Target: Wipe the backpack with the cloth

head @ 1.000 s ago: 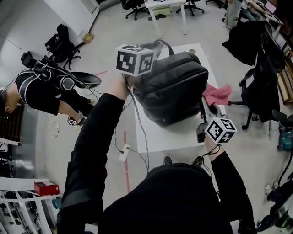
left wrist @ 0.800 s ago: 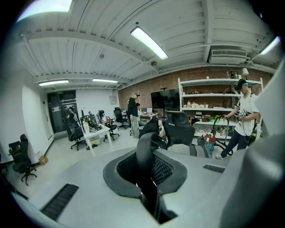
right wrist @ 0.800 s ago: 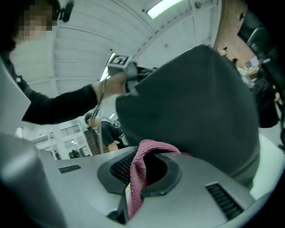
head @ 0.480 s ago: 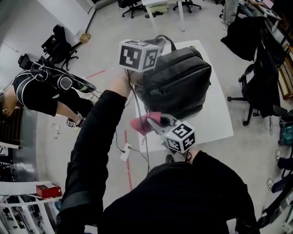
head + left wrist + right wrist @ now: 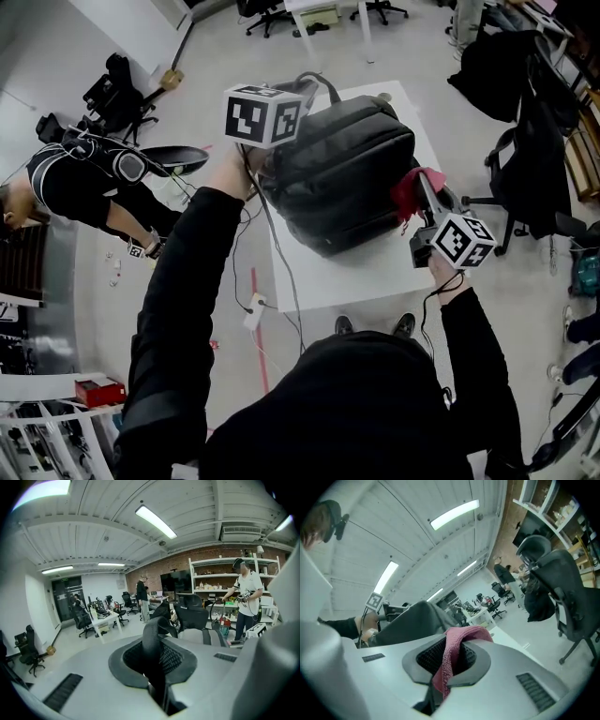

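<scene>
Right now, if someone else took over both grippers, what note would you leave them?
Left gripper: shut on a black strap of the backpack, steadying it on the white table.
Right gripper: shut on the pink cloth, held at the backpack's right side.
Done: cloth in hand, backpack held.
Left: wipe the backpack; how much is already wiped cannot be told.

The head camera looked steeply down on the backpack from well above, with the whole of it in view. The camera on the left gripper sat very near the backpack's top and faced past its handle into the room. The camera on the right gripper sat near the backpack's opposite side and faced it, so it shared the backpack's body with the head view.
</scene>
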Demonstrator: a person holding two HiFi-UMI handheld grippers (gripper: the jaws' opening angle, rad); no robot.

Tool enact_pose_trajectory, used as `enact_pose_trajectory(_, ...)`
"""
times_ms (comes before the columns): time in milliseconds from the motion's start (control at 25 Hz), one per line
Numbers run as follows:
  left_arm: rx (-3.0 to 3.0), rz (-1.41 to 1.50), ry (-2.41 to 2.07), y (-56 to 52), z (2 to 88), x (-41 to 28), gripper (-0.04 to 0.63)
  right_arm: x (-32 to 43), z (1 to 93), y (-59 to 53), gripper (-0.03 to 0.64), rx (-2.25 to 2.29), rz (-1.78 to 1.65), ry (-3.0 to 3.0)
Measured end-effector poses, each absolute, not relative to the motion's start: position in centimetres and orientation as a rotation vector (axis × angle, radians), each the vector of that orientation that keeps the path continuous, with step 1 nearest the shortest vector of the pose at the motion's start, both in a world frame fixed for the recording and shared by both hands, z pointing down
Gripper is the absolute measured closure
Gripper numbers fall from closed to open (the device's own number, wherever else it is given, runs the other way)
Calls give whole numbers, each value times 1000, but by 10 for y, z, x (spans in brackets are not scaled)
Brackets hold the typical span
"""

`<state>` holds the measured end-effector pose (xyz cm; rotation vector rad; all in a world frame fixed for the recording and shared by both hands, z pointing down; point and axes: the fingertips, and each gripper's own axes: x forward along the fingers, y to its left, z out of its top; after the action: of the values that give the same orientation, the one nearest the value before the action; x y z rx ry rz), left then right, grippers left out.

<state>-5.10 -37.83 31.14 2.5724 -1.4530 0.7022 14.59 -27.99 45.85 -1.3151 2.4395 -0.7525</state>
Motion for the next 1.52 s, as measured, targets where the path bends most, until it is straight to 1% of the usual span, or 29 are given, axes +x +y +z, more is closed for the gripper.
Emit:
enact_pose_trajectory(120, 2556, 719, -1485, -380, 312, -53, 569, 178, 449, -293, 588, -1346, -713, 2380)
enact_pose_trajectory(240, 2542, 741, -1519, -383, 314, -54, 569, 174, 455, -289, 588, -1309, -732, 2383)
enact_pose_trajectory(360, 2578, 724, -1493, -384, 312, -51, 569, 129, 470, -266, 588, -1230, -750, 2501)
enact_pose_trajectory(560, 2633, 665, -1404, -375, 311, -50, 561, 24, 494, -210, 588, -968, -791, 2766)
enact_pose_trajectory(640, 2657, 671, -1383, -369, 313, -50, 498, -13, 500, -191, 588, -852, -791, 2861)
enact_pose_trajectory(720, 2687, 671, -1376, -364, 313, -49, 469, -43, 504, -174, 588, -742, -778, 2942)
enact_pose_trajectory(800, 2712, 646, -1374, -362, 312, -47, 455, -69, 507, -157, 588, -648, -762, 3006)
enact_pose_trajectory(920, 2724, 637, -1428, -362, 308, -51, 384, -91, 513, -143, 588, -588, -759, 3048)
enact_pose_trajectory(1000, 2740, 733, -1513, -363, 307, -59, 323, -86, 519, -150, 588, -652, -797, 3019)
enact_pose_trajectory(1080, 2778, 856, -1586, -364, 308, -64, 304, -63, 526, -172, 588, -794, -856, 2943)
enact_pose_trajectory(1160, 2786, 865, -1608, -363, 304, -70, 301, -27, 528, -201, 588, -970, -889, 2839)
enact_pose_trajectory(1280, 2736, 726, -1573, -340, 299, -86, 291, 41, 521, -239, 588, -1197, -885, 2673)
enact_pose_trajectory(1360, 2708, 613, -1637, -310, 293, -110, 288, 82, 514, -255, 588, -1283, -866, 2599)
enact_pose_trajectory(1440, 2672, 463, -1708, -270, 292, -134, 288, 104, 509, -262, 588, -1316, -846, 2575)
enact_pose_trajectory(1520, 2642, 307, -1632, -225, 309, -138, 290, 110, 508, -262, 588, -1321, -832, 2579)
